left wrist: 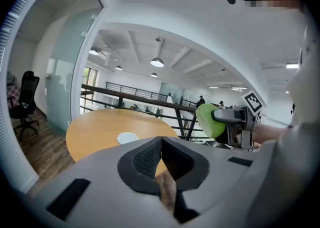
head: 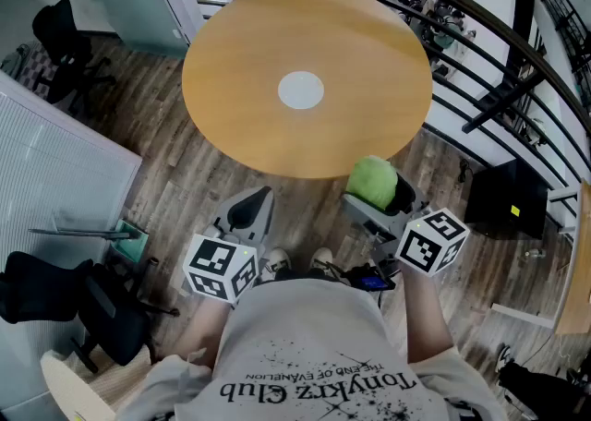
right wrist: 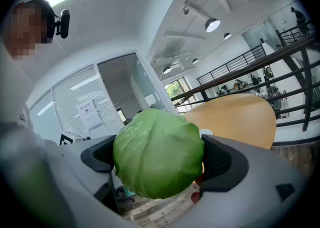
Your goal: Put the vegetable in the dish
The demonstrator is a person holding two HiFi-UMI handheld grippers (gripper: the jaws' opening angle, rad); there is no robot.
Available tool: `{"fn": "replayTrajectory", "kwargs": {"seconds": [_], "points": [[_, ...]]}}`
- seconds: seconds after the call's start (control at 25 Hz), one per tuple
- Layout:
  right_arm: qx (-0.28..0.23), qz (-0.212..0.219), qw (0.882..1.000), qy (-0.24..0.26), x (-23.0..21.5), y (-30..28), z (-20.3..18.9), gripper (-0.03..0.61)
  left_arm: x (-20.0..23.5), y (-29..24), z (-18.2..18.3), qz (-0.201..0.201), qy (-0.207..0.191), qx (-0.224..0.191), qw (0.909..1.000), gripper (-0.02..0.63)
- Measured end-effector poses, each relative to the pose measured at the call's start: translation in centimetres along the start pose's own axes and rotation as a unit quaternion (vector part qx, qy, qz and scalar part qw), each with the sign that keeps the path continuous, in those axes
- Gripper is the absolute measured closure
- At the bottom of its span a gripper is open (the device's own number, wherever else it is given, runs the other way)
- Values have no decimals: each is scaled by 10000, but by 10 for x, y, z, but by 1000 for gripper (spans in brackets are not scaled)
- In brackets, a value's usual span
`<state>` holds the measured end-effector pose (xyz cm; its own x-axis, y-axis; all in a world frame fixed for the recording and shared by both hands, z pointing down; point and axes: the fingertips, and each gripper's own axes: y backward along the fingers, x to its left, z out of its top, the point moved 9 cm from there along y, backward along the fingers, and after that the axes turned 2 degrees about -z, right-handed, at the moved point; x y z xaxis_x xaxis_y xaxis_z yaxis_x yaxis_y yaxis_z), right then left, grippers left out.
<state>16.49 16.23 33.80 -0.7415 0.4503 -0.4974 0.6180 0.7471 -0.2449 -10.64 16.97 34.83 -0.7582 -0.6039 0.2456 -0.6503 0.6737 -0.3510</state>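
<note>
A round, pale green cabbage point(right wrist: 157, 154) with glossy, tightly wrapped leaves is clamped between the two dark pads of the right claw point(right wrist: 159, 159). It bulges above and below the pads and is held in the air. Seen from the head view, the cabbage point(head: 372, 181) hangs close to the near edge of a round, light wooden surface point(head: 240, 50). Ahead of the right claw and well apart from it, a small, flat, round white dish point(head: 301, 90) lies at the centre of that surface.
</note>
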Motion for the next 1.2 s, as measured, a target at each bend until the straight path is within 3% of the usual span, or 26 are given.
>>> {"fn": "replayTrajectory", "kwargs": {"seconds": [0.64, 1.2], "points": [[-39, 6, 10000, 45, 1, 9, -5, 87, -10, 9, -5, 77, -5, 120, 9999, 591], [-28, 26, 9998, 190, -17, 50, -5, 87, -53, 2, -8, 185, -61, 115, 9997, 591]]}}
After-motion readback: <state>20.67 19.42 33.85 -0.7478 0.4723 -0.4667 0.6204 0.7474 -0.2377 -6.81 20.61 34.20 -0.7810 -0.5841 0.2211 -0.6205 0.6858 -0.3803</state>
